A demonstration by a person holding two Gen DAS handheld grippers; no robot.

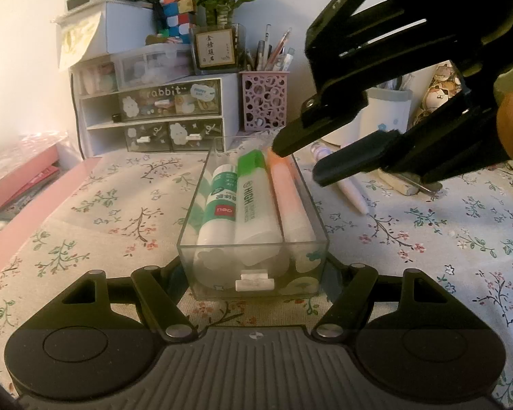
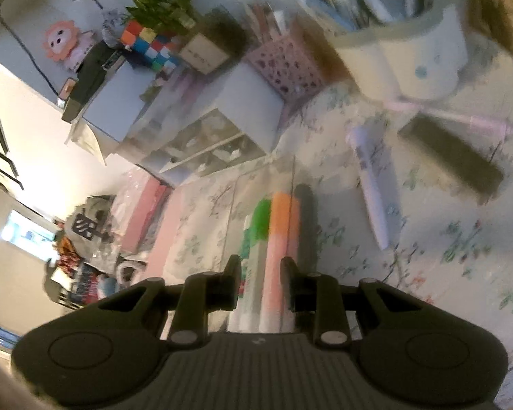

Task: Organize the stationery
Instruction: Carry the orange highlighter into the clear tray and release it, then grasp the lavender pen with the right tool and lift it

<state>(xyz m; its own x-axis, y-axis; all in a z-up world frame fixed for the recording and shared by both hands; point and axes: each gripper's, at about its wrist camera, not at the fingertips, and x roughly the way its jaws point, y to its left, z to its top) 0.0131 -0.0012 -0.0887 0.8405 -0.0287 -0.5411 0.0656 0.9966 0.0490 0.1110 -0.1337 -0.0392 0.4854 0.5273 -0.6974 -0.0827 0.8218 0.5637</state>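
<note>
A clear plastic drawer (image 1: 253,266) sits on the floral tablecloth just in front of my left gripper (image 1: 254,275), whose open fingers flank its near end without clearly gripping it. Inside lie a green-and-white glue stick (image 1: 219,201), a green-capped highlighter (image 1: 253,198) and an orange-capped highlighter (image 1: 289,198). My right gripper (image 1: 301,157) hovers over the drawer's far right end, jaws apart, one fingertip (image 1: 284,143) touching the orange cap. In the right wrist view, the right gripper (image 2: 260,273) is open above the orange highlighter (image 2: 280,225) and green highlighter (image 2: 260,218).
A white pen (image 1: 350,193) and a dark-handled tool (image 1: 410,184) lie right of the drawer. A rabbit drawer cabinet (image 1: 154,116), pink pen holder (image 1: 265,100) and white cup (image 1: 386,116) stand behind. A dark flat block (image 2: 451,153) lies on the cloth. Pink books (image 1: 17,177) sit left.
</note>
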